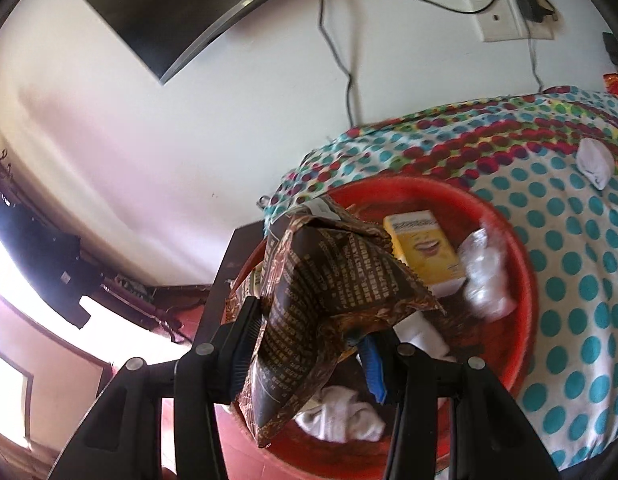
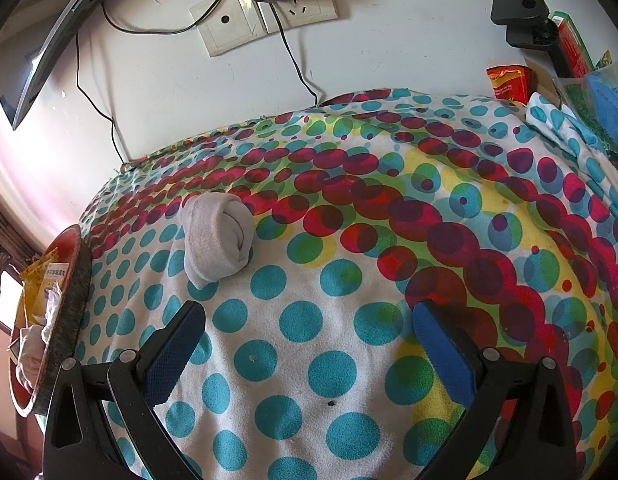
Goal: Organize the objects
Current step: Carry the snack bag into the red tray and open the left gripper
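Observation:
My left gripper (image 1: 305, 340) is shut on a brown printed snack packet (image 1: 329, 288), held above a red basin (image 1: 521, 256) at the left end of the dotted cloth. Inside the basin lie a yellow box (image 1: 425, 248), a crumpled clear plastic bottle (image 1: 485, 276), a white tube (image 1: 421, 332) and a white cloth (image 1: 341, 416). My right gripper (image 2: 309, 340) stands open over the dotted cloth (image 2: 349, 280) with nothing between its fingers. A rolled grey-white sock (image 2: 217, 236) lies a little ahead of its left finger (image 2: 177, 344). The same sock (image 1: 595, 160) shows far right in the left wrist view.
The red basin's rim (image 2: 65, 320) sits at the left edge in the right wrist view. Wall sockets (image 2: 269, 16) with cables hang behind the cloth. A monitor (image 1: 181, 4) hangs at upper left. Red packets (image 2: 509, 80), a black clamp (image 2: 525, 20) and boxes crowd the far right corner.

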